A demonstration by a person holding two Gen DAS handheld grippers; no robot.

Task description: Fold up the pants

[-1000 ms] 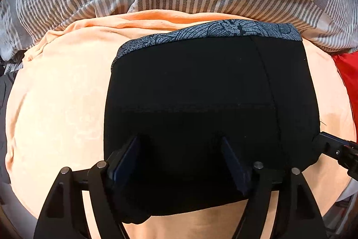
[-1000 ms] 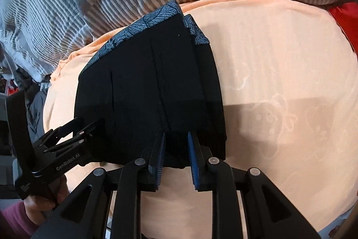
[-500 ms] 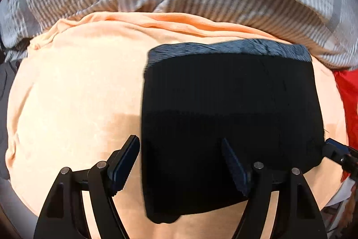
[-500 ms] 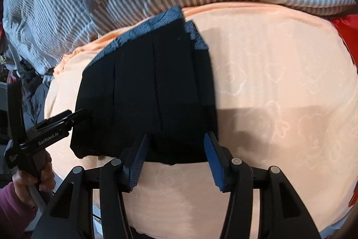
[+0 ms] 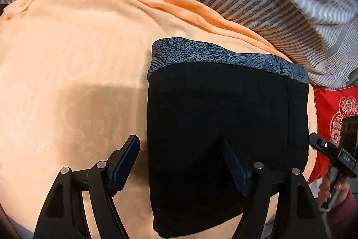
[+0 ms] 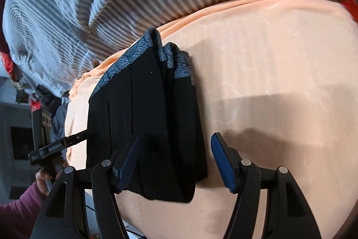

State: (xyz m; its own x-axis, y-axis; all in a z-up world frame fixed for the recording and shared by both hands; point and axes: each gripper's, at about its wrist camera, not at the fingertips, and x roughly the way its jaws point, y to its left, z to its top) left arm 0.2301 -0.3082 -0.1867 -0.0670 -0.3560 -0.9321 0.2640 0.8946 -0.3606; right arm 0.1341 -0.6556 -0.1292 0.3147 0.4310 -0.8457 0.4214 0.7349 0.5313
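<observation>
On the peach bedsheet [image 6: 279,73], right gripper [image 6: 175,162] has released the folded black pants [image 6: 152,122], fingers opening; left gripper [image 5: 181,162] fingers spread, empty. Fold looks finished.

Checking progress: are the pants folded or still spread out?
Folded. The pants lie as a compact stacked rectangle on the orange blanket, several layers showing at the patterned waistband.
</observation>
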